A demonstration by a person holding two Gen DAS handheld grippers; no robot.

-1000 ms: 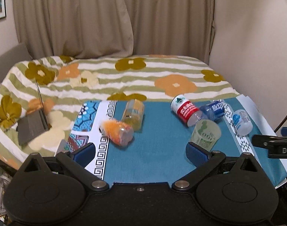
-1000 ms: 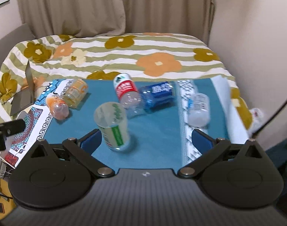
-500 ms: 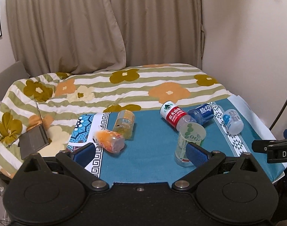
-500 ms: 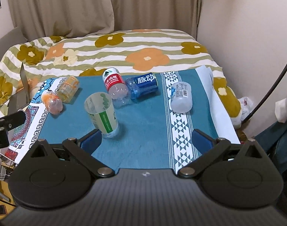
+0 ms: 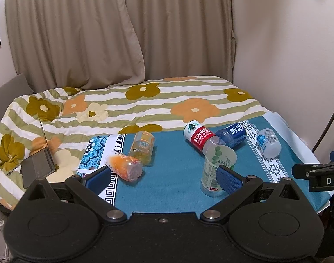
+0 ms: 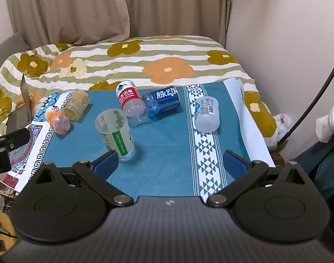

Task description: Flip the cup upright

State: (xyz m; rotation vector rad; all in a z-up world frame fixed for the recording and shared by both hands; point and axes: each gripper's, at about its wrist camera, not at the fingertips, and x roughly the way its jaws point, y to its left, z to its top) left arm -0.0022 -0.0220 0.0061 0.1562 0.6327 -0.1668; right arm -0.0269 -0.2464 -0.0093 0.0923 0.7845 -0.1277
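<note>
Between my left gripper's point(image 5: 162, 178) spread, empty fingers lies teal cloth point(image 5: 171, 188); my right gripper point(image 6: 170, 162) is likewise spread and empty. Standing upright on the cloth, the cup point(image 6: 115, 134) sits just beyond my right gripper's left pad point(image 6: 106, 163). Behind the cup lie a red-labelled bottle point(image 6: 129, 102) and a blue bottle point(image 6: 163, 102).

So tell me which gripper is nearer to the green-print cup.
Too close to call. The cup stands open end up just off the left finger of the right gripper, and just off the right finger of the left gripper. It lies between them, untouched.
</note>
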